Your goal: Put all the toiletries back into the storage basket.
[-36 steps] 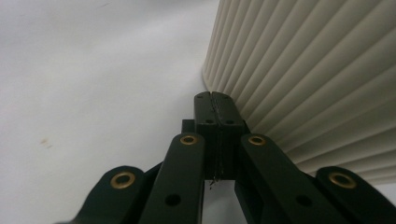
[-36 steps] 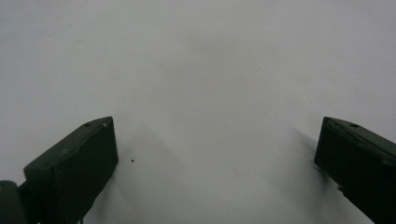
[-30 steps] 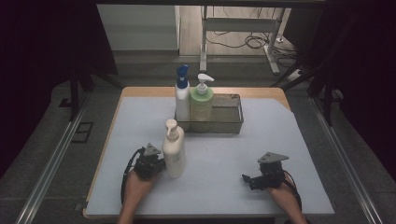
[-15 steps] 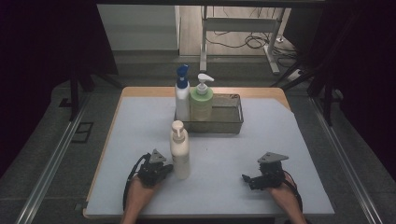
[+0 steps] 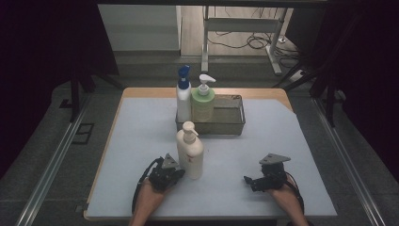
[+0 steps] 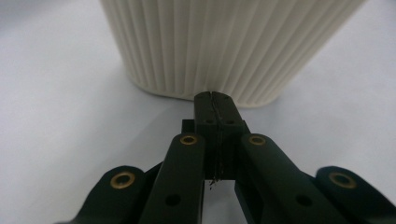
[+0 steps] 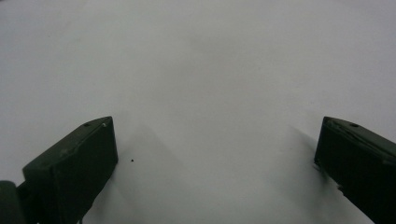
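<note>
Sliding across the desk, the cream pump bottle [image 5: 190,151] now stands a little further toward my right tool than it did a second ago, and my left tool [image 5: 178,175] has travelled with it. That left tool has its jaws pressed together on nothing, its tip at the foot of the bottle, touching or nearly so; in the left gripper view the ribbed wall [image 6: 229,44] rises directly ahead of the closed tip. I judge I am nudging it, not holding it.

It looks like stiff plastic, tall and narrow, so a push high up could topple it; low contact is safer. The ribs should give some bite, though the rounded wall may slip sideways off a shut tip. To lift it, I would open wide and take the body at mid-height.

My right tool [image 5: 251,181] rests well apart on the desk [image 5: 141,136], jaws spread and empty. Beyond the bottle, a wire tray [image 5: 235,123] holds a blue-capped bottle [image 5: 184,94] and a green one [image 5: 203,101].
</note>
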Available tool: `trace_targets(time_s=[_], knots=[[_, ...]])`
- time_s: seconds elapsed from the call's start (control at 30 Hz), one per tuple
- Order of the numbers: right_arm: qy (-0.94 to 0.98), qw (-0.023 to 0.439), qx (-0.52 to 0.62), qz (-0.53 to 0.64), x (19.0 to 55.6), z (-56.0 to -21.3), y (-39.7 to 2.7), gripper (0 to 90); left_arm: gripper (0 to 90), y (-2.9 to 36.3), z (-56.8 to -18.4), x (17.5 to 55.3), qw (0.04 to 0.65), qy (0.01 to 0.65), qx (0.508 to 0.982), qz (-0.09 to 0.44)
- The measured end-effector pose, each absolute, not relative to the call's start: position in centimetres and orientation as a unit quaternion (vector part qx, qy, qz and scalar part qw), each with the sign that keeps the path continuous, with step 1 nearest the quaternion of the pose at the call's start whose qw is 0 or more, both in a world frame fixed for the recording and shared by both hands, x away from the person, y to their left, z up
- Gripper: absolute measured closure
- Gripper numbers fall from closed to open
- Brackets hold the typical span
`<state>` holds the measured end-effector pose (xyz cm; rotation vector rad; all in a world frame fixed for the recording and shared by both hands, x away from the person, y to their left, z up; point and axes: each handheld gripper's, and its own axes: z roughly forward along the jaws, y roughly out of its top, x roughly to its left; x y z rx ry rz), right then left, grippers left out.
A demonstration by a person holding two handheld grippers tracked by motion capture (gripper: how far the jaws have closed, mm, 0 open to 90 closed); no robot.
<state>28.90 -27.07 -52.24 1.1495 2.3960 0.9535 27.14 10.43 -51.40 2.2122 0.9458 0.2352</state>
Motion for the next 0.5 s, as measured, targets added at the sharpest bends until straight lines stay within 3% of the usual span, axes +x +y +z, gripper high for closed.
trace_targets(time_s=[0.5], knots=[[0.839, 0.157, 0.402, 0.332, 28.9, -52.2, -27.1, 0.0, 88.7, 9.2, -51.4, 27.2, 0.359, 0.358, 0.858, 0.083]])
